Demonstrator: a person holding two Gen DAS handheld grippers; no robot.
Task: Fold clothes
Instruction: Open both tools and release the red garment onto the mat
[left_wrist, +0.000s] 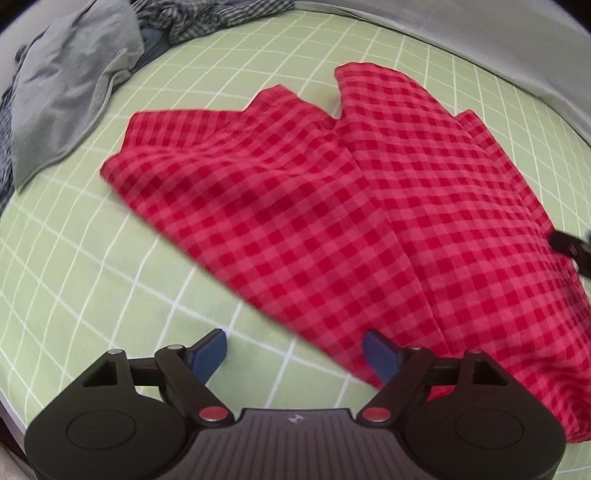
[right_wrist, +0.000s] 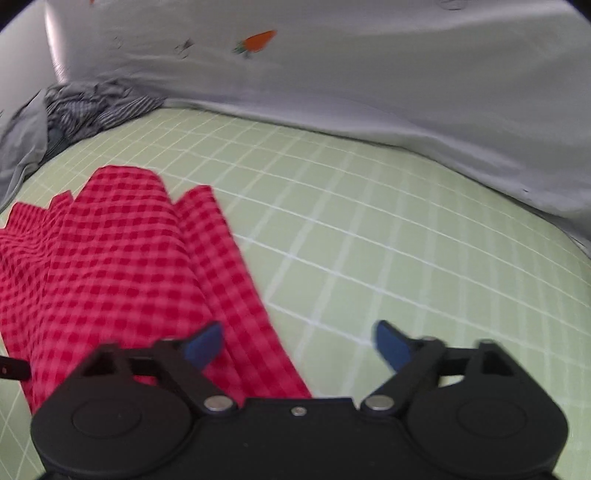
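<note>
Red checked shirt (left_wrist: 369, 221) spread on green sheet (left_wrist: 110, 277), partly folded (sleeves seemingly tucked in); final folds left. Left gripper (left_wrist: 295, 354) and right gripper (right_wrist: 299, 343) gape empty beside shirt's near corners.

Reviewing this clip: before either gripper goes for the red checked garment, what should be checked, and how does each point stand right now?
1. Left hand-held gripper open, holding nothing: ok.
2. Right hand-held gripper open, holding nothing: ok.
3. Red checked garment lying on the green grid sheet: ok.
4. Garment smooth: not ok, ridges run along it.
5. Near edge within the left gripper's opening: ok, the edge crosses between the fingers.
6. Grey garment and striped clothes apart from the red one: ok.
</note>
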